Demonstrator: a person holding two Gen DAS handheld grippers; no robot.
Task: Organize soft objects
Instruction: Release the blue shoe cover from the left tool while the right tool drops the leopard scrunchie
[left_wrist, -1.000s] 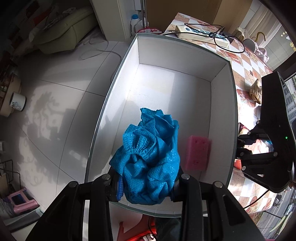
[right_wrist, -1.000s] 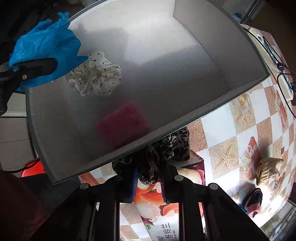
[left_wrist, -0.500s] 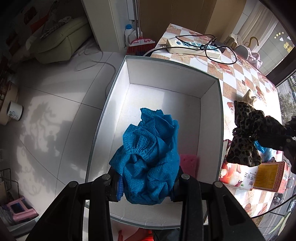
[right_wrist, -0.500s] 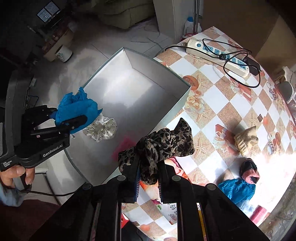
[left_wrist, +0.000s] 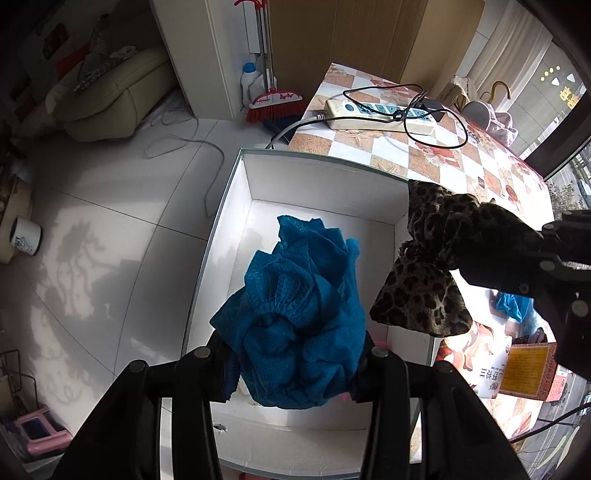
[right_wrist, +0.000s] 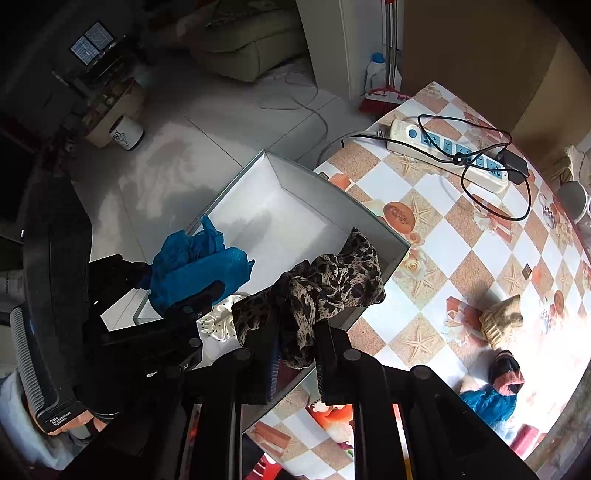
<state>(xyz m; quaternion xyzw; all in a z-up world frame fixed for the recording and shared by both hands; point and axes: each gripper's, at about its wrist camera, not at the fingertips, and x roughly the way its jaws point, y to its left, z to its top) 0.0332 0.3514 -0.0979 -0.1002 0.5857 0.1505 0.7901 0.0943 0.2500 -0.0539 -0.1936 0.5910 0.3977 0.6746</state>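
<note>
My left gripper (left_wrist: 295, 356) is shut on a crumpled blue cloth (left_wrist: 301, 321) and holds it high above the white box (left_wrist: 325, 184). My right gripper (right_wrist: 297, 345) is shut on a leopard-print fabric piece (right_wrist: 321, 286), held above the box's near-right wall (right_wrist: 384, 229). The leopard fabric (left_wrist: 428, 266) also shows at the right of the left wrist view. A white polka-dot scrunchie (right_wrist: 218, 323) lies in the box, partly hidden by the left gripper. A sliver of the pink sponge (left_wrist: 380, 345) shows behind the blue cloth.
The box stands at the edge of a checkered table (right_wrist: 461, 229). On the table lie a power strip with a black cable (right_wrist: 450, 155), a beige knitted item (right_wrist: 500, 321), a dark pink-trimmed item (right_wrist: 506, 371), another blue cloth (right_wrist: 487, 404) and a carton (left_wrist: 513, 369). Tiled floor is left of the box.
Both grippers have risen well above the box. The right gripper lifted the leopard fabric from the table beside the box to above its right wall. The blue cloth stays gripped.
</note>
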